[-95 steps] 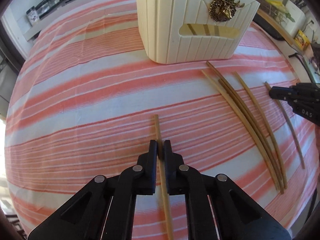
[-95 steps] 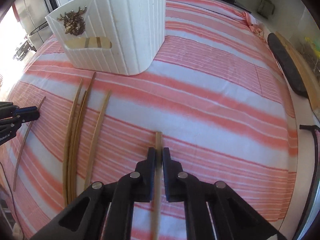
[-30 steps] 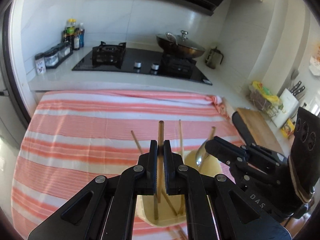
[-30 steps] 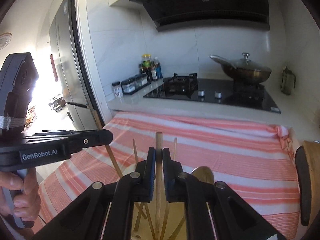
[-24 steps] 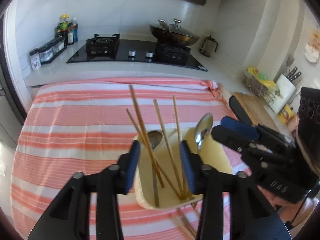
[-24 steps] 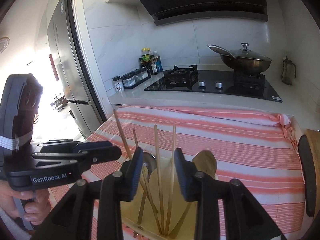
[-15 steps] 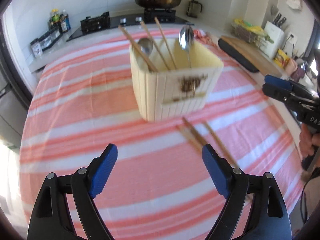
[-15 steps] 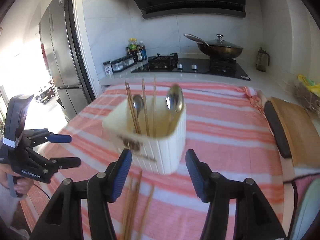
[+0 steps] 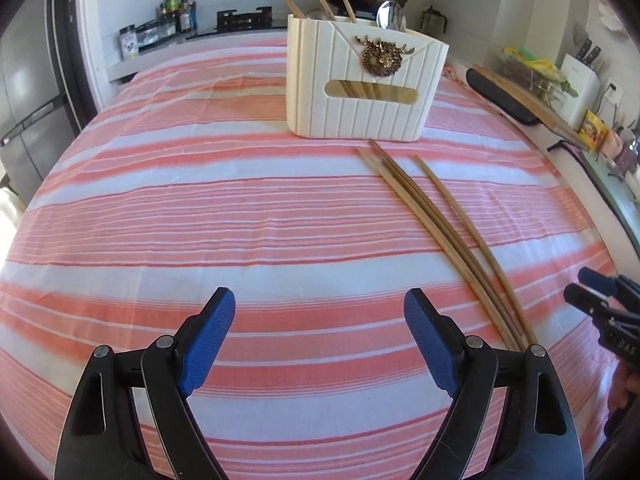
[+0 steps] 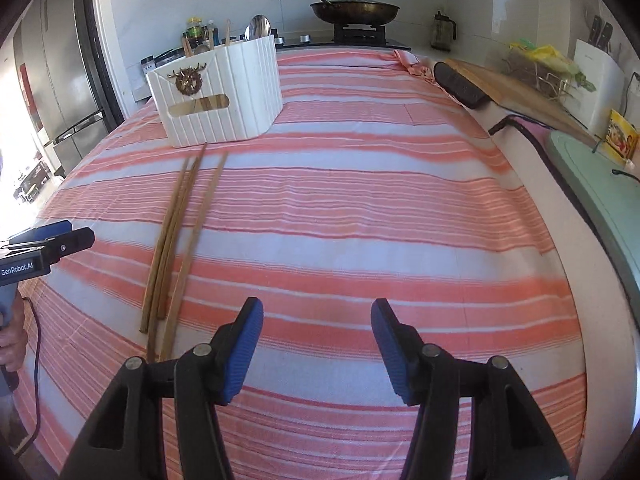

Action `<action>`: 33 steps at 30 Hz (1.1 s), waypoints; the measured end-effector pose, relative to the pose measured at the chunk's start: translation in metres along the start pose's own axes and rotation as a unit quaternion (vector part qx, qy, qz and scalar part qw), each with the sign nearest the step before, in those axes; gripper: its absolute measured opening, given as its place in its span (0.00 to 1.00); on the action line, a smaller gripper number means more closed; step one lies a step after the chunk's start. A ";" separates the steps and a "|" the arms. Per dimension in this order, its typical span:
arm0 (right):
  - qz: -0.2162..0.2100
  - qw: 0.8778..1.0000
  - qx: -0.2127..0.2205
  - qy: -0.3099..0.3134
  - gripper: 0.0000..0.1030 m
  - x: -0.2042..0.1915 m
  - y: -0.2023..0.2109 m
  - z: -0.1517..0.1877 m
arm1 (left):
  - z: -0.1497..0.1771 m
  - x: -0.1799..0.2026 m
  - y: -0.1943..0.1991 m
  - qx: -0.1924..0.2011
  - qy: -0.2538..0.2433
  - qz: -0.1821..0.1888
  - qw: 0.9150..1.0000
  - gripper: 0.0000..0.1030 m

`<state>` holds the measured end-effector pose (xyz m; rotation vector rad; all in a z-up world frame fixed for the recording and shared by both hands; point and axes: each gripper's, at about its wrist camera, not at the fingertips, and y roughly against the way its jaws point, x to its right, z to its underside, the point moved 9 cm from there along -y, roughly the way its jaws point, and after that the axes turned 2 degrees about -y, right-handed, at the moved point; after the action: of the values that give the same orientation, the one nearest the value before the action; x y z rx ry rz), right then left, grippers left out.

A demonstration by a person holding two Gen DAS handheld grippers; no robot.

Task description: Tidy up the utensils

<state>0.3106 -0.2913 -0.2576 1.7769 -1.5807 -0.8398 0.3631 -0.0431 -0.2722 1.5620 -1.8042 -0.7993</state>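
A white ribbed utensil holder (image 9: pixel 364 88) (image 10: pixel 218 96) with a gold deer emblem stands on the striped cloth and holds several chopsticks and spoons. Three wooden chopsticks (image 9: pixel 440 224) (image 10: pixel 180 232) lie on the cloth in front of it. My left gripper (image 9: pixel 318 344) is open and empty, low over the near cloth, left of the chopsticks; it also shows at the left edge of the right wrist view (image 10: pixel 48 240). My right gripper (image 10: pixel 316 344) is open and empty, right of the chopsticks; it also shows at the right edge of the left wrist view (image 9: pixel 600 296).
The table carries a red and white striped cloth (image 9: pixel 200 208) (image 10: pixel 360 208). Behind it is a stove with a lidded pan (image 10: pixel 354 10) and condiment jars (image 9: pixel 176 16). A cutting board (image 10: pixel 516 88), a knife block (image 10: pixel 598 68) and a green board (image 10: pixel 600 184) lie to the right.
Both grippers carried a chopstick each to the holder, opened and dropped them in, then drew back and down to low over the cloth.
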 end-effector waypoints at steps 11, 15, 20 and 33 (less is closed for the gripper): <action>0.001 1.000 -0.004 -0.011 0.57 -0.001 -0.009 0.007 | 0.012 -0.011 -0.017 -0.012 0.022 -0.012 1.000 0.89; 0.001 1.000 -0.005 -0.005 0.62 -0.004 -0.010 0.007 | 0.014 -0.010 -0.019 -0.019 0.011 -0.026 0.999 0.93; 0.012 1.000 -0.007 0.003 0.63 -0.006 -0.012 0.008 | 0.016 -0.009 -0.020 -0.026 0.003 -0.031 0.999 0.95; 0.008 1.000 -0.006 0.001 0.63 -0.006 -0.012 0.009 | 0.016 -0.008 -0.020 -0.037 0.001 -0.035 0.999 0.98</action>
<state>0.3106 -0.2848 -0.2723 1.7526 -1.5836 -0.8381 0.3638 -0.0363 -0.2979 1.5857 -1.7076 -0.8868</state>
